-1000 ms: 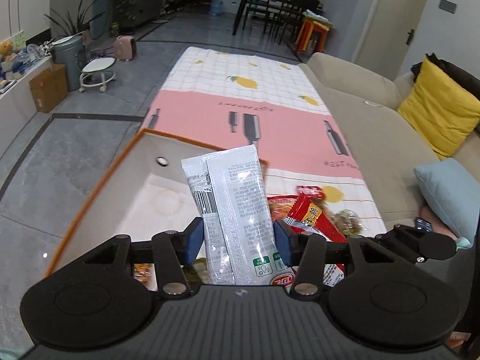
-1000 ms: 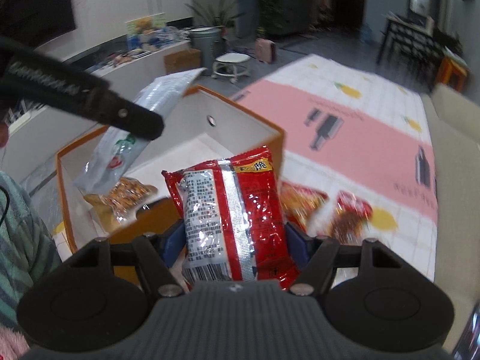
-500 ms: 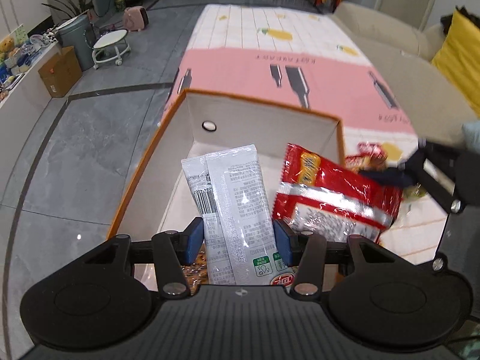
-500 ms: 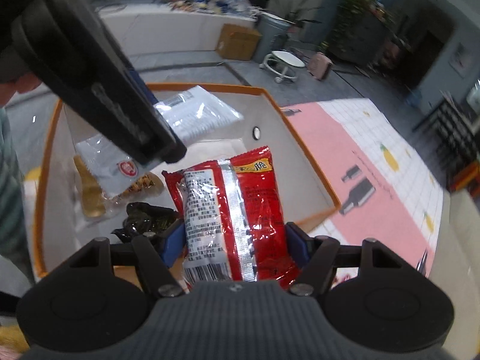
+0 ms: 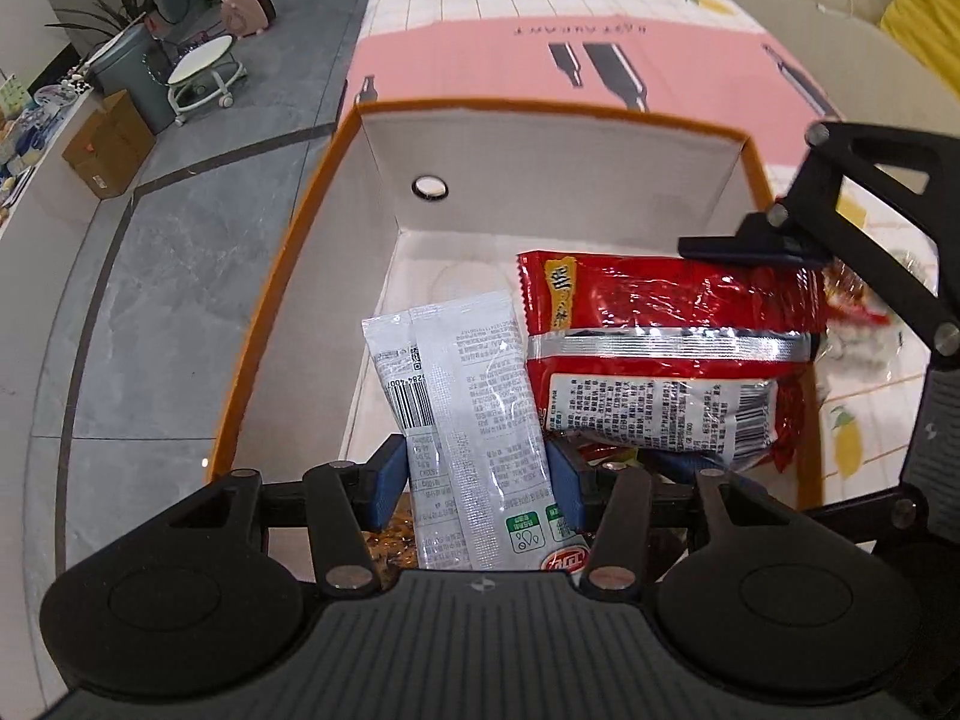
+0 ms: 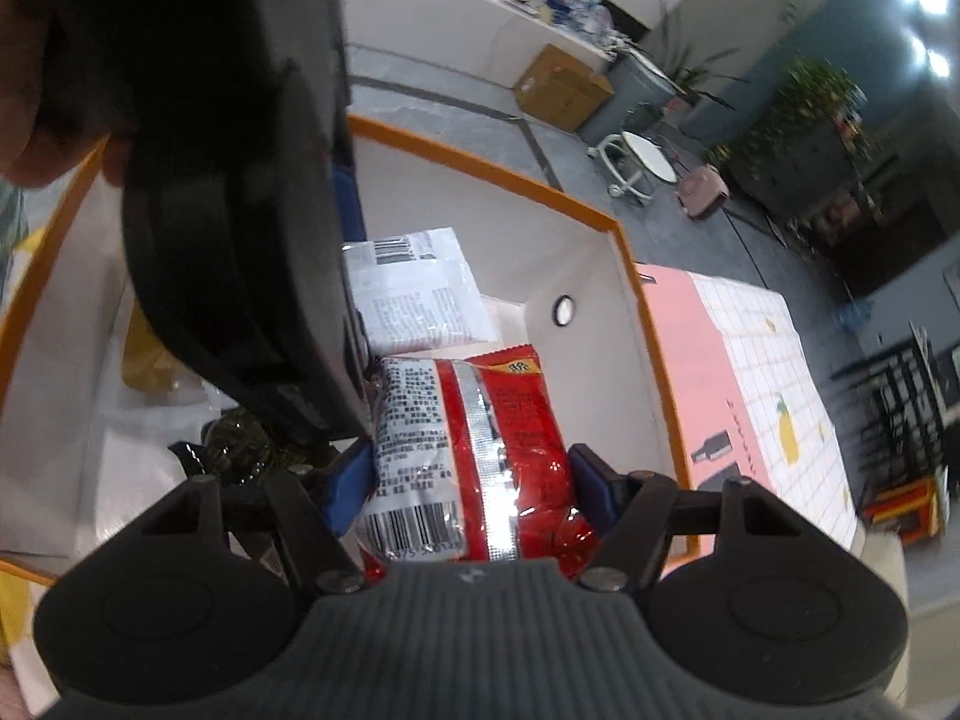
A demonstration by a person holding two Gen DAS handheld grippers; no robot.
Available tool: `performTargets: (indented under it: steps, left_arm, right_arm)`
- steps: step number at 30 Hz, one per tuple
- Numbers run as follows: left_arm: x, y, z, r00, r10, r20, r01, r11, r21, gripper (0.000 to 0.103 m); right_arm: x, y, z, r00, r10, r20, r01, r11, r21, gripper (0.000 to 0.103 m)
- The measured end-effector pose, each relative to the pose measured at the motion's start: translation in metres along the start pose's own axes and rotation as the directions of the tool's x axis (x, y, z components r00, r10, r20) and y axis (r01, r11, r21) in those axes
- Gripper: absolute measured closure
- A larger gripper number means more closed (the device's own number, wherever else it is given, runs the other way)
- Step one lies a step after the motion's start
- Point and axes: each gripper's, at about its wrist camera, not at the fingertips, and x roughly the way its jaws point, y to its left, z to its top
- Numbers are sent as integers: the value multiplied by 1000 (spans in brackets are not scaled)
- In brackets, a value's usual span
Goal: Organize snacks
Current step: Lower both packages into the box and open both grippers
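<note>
Over the orange-rimmed box [image 5: 282, 276], we've got two snack packs about to land.
Our left gripper [image 5: 474, 474] pinches the white packet [image 5: 462, 420], our right gripper [image 6: 468, 480] clamps the red packet [image 6: 510, 420]; loose snacks [image 5: 864, 312] outside on the tablecloth [image 5: 540, 66] still wait.

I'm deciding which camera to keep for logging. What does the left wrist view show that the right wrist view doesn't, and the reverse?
Only the left wrist view: a yellow cushion on the sofa, and loose snacks on the cloth outside the box.

Only the right wrist view: a dark snack bag on the box floor, and part of the person at the left edge.

Both: the orange-rimmed box, the white packet in the left gripper, the red packet in the right gripper, and the lemon-print cloth.
</note>
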Motion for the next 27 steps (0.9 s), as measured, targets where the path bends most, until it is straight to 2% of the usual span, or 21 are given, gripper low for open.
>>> performTargets:
  steps: [7, 19, 27]
  left_arm:
    - [18, -1, -1, 999, 23, -48, -22, 999, 31, 46]
    - [34, -2, -6, 994, 36, -103, -33, 999, 29, 45]
    - [28, 3, -5, 996, 27, -85, -27, 1000, 12, 38]
  right_arm:
    - [22, 8, -2, 998, 32, -52, -35, 997, -68, 37]
    - [37, 1, 0, 991, 58, -117, -63, 997, -41, 36]
    - [38, -4, 0, 989, 71, -129, -73, 997, -8, 30]
